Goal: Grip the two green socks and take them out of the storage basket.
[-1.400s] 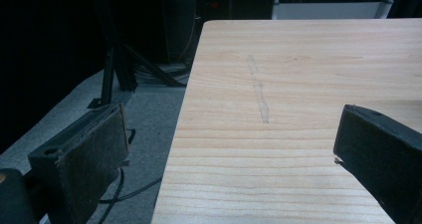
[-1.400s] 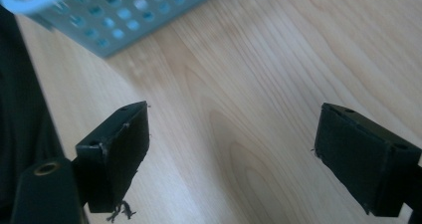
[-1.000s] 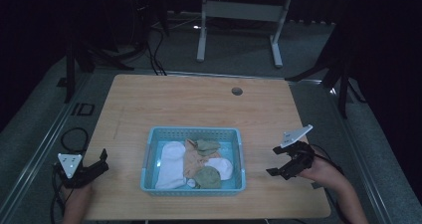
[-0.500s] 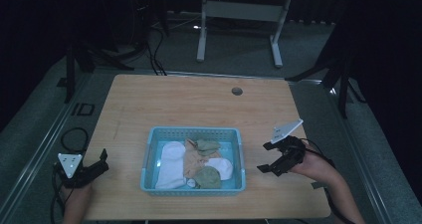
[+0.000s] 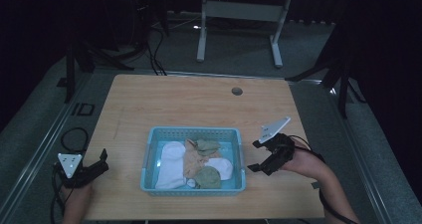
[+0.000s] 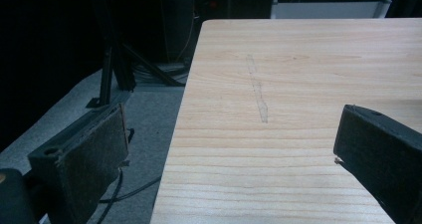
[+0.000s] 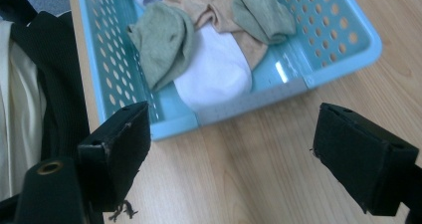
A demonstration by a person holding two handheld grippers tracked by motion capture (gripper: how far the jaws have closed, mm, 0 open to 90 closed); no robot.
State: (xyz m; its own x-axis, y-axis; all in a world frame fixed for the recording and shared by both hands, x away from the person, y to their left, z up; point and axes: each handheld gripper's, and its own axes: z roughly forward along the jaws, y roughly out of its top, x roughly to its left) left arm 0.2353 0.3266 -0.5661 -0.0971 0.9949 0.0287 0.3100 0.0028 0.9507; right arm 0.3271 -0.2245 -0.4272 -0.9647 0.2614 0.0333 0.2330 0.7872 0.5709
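- The right gripper is moving closer to the blue basket than before, with its jaws wide apart and nothing in them.
- The socks are lying in the basket.
- The left gripper is staying at the table's left edge, jaws apart.

High view looks down on the whole surface, right tool view sits close to the basket, both share it
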